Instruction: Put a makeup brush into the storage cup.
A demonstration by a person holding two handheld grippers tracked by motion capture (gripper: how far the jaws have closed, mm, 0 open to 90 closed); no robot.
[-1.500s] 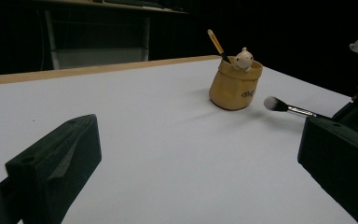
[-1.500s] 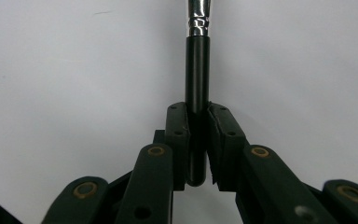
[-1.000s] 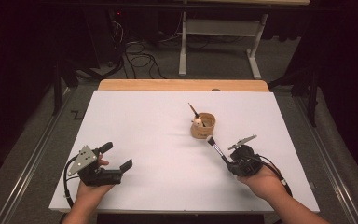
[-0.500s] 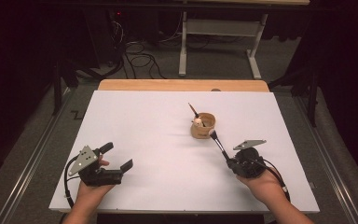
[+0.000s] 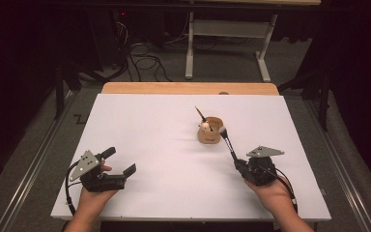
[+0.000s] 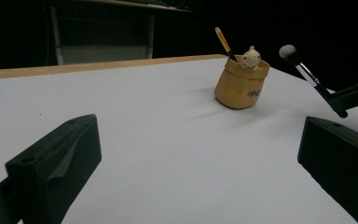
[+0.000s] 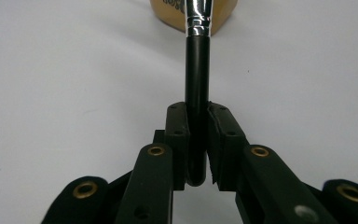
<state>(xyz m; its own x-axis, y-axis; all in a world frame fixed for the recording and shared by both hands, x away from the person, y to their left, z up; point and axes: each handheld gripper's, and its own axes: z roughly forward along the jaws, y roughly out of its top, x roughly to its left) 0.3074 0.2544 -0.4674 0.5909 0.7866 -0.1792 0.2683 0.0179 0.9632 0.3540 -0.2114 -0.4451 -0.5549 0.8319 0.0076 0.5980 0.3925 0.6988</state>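
Observation:
A tan pot stands right of the table's middle, with a small white figure and a wooden-handled brush in it. My right gripper is shut on the black handle of a white-tipped brush, whose head is close to the pot's right rim. In the right gripper view both pads clamp the handle, which points at the pot. My left gripper rests open at the front left, nothing between its jaws. From the left gripper view, the pot and held brush are far ahead.
A white sheet covers the table, with a wooden strip along its far edge. Beyond it are a white metal stand and cables on the floor. Rails run along both sides of the table.
The right gripper has edged the held brush toward the pot, so its white head is now nearer the rim. The left gripper has not moved.

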